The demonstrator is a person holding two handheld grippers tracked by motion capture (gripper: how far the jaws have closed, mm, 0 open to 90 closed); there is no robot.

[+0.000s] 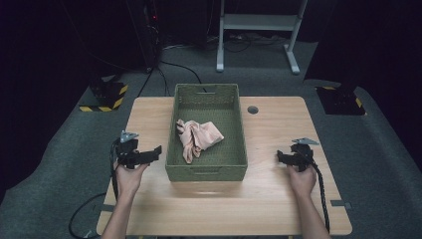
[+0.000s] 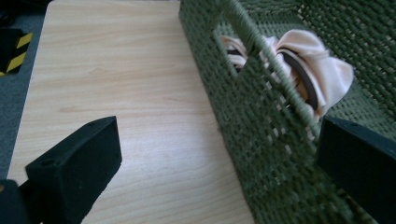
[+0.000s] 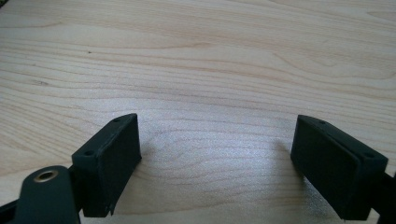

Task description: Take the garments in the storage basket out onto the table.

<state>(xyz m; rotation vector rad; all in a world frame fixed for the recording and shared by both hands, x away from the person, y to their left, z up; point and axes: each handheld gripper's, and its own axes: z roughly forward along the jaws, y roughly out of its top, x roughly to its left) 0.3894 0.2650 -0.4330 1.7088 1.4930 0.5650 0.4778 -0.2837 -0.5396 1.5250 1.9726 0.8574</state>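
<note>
Left gripper: jaws wide apart, empty, straddling the basket's near-left corner wall. Right gripper: spread equally wide, empty, over bare table near the right edge. The pink cloth lies bunched mid-basket, a dark band showing in its folds. Recommendation: lift the left gripper clear of the rim, then descend on the cloth's highest fold. Obstruction: the woven wall stands between jaws and cloth.

You're looking at a green woven basket sitting mid-table, upright, long side running near to far. A crumpled pink cloth is lying bunched inside it, toward the near left of the floor.
</note>
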